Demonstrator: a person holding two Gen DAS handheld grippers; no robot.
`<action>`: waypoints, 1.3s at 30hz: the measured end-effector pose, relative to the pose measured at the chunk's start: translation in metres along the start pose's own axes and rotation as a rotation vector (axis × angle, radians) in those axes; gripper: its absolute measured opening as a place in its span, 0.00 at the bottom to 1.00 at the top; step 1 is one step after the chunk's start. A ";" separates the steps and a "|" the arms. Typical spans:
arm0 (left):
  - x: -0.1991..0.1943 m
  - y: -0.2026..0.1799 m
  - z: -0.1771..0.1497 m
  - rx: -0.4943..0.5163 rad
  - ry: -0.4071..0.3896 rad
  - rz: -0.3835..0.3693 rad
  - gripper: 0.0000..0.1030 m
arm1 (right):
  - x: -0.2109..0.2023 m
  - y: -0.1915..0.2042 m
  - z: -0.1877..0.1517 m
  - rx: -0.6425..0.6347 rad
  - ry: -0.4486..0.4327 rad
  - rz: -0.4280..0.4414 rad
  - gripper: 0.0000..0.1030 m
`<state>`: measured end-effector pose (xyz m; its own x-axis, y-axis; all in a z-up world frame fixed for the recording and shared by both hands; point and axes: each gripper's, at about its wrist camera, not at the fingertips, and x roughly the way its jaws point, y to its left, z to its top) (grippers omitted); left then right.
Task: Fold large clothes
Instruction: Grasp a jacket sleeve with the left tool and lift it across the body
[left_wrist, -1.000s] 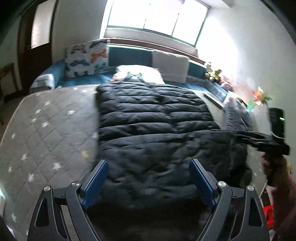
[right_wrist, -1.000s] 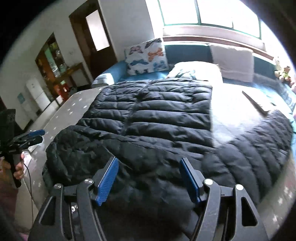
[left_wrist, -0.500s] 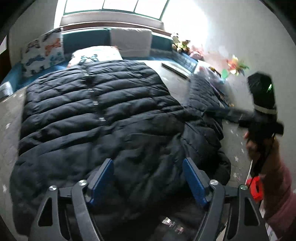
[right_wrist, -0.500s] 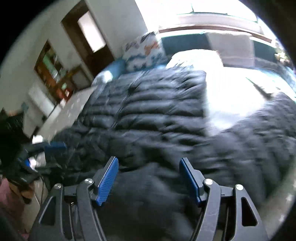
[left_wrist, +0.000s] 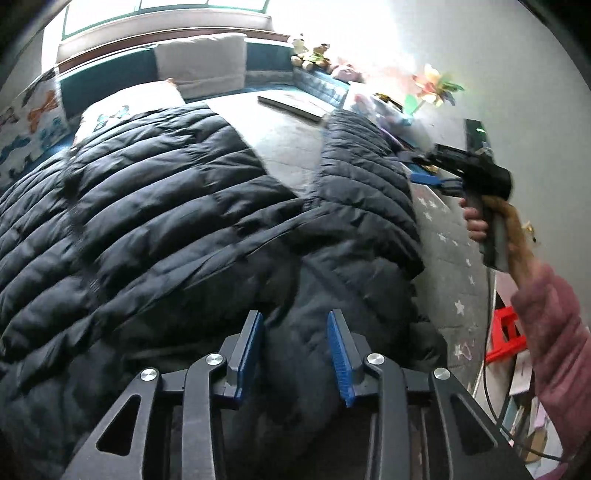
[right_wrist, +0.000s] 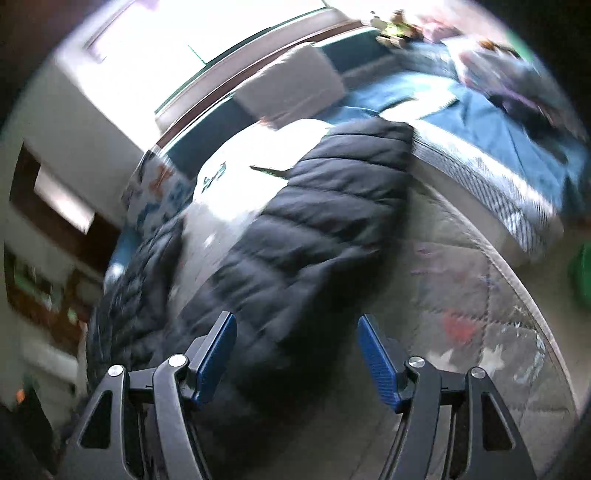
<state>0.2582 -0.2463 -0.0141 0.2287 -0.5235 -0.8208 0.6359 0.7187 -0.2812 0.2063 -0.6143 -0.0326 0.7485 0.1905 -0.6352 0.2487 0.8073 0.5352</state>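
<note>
A large black quilted down jacket (left_wrist: 177, 221) lies spread on the bed. Its right sleeve (left_wrist: 365, 177) stretches toward the far right; in the right wrist view the sleeve (right_wrist: 317, 236) runs away from me. My left gripper (left_wrist: 295, 354) sits at the jacket's near edge, its jaws narrowed around a puffy fold of fabric, with a gap still showing. My right gripper (right_wrist: 297, 354) is open above the near end of the sleeve; in the left wrist view it (left_wrist: 424, 170) hovers beside the sleeve's right edge.
The grey star-print mattress (left_wrist: 450, 251) shows bare at the right. Pillows (left_wrist: 201, 66) and a book (left_wrist: 291, 105) lie at the far end, toys (left_wrist: 314, 55) on the sill. A red stool (left_wrist: 506, 336) stands on the floor to the right.
My left gripper has narrowed its jaws around a fold at the jacket's near edge. My right gripper has swung right, over the sleeve, still open.
</note>
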 end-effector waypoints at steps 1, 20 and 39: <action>0.004 -0.004 0.005 0.012 0.008 -0.012 0.30 | 0.005 -0.007 0.003 0.032 -0.002 0.012 0.72; 0.074 -0.019 0.044 0.040 0.082 -0.124 0.29 | 0.038 -0.034 0.036 0.263 -0.079 0.270 0.12; -0.108 0.023 -0.037 -0.078 -0.207 0.001 0.30 | -0.141 0.251 -0.062 -0.539 -0.197 0.517 0.09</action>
<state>0.2213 -0.1562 0.0493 0.3812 -0.5999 -0.7035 0.5782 0.7484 -0.3249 0.1253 -0.4040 0.1569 0.7961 0.5556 -0.2400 -0.4587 0.8126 0.3595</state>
